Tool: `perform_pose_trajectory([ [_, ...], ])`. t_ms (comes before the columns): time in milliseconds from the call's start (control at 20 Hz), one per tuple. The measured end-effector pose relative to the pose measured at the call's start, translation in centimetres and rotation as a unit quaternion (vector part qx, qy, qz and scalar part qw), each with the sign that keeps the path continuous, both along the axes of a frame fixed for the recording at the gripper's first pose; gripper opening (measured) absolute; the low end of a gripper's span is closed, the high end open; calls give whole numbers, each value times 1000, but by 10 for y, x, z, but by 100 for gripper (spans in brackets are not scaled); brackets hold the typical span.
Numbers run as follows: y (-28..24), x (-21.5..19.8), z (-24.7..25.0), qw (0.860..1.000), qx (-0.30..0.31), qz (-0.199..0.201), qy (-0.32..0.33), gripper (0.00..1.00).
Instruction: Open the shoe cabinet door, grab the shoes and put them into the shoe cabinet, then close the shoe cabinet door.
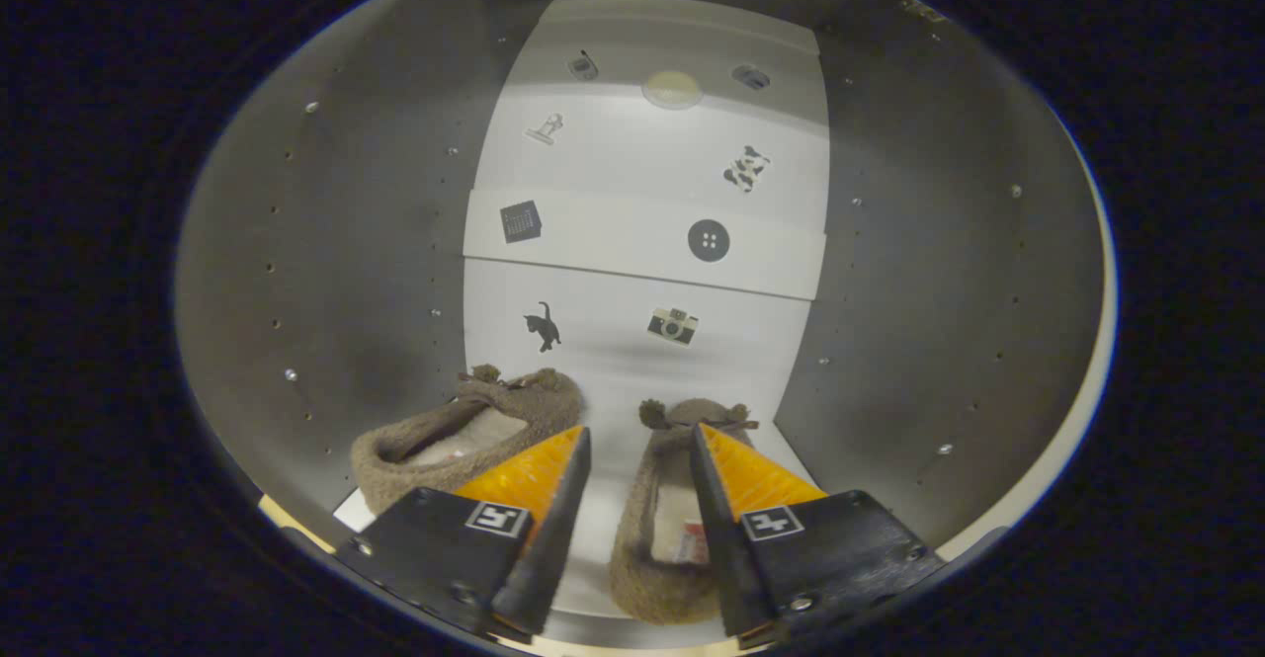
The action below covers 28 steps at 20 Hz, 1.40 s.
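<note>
You are looking into the shoe cabinet (326,272), whose grey side walls with small screw holes rise at 9 and 3 o'clock. Its white back panel (642,242) stands straight ahead at 12 o'clock and carries small stickers: a cat (543,326), a camera (672,325), a button (709,240) and a few others higher up. A pale round disc (672,90) sits near the top of the panel. On the white bottom shelf (603,519) two brown fluffy slippers lie side by side, toes toward the back. The left slipper (464,435) lies at about 10 o'clock from your claw (639,435), partly hidden behind the left finger. The right slipper (657,529) lies between the two fingers and under the right one, at about 6 o'clock from the tips. Your claw is moderately open, and nothing is held in it; the fingers hang over the slippers, and you cannot tell if the right finger touches the slipper below it.
</note>
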<state>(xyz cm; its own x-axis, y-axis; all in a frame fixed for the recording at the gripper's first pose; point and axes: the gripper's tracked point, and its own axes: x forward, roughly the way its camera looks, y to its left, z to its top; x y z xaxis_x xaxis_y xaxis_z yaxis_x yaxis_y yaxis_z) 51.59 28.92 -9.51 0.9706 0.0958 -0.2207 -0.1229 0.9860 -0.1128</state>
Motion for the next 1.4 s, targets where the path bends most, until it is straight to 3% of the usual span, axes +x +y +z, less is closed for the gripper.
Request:
perform_pose_trajectory([
  [350, 3, -107, 32, 999, 42, 13, -3, 100],
  [550, -5, -199, 38, 999, 46, 19, 22, 100],
  [850, -47, -346, 91, 998, 31, 35, -43, 100],
  [1050, -77, -437, 98, 996, 47, 65, -29, 100],
  [1200, -108, -474, 107, 995, 51, 79, -45, 100],
  [1400, -166, -510, 112, 995, 57, 67, -57, 100],
])
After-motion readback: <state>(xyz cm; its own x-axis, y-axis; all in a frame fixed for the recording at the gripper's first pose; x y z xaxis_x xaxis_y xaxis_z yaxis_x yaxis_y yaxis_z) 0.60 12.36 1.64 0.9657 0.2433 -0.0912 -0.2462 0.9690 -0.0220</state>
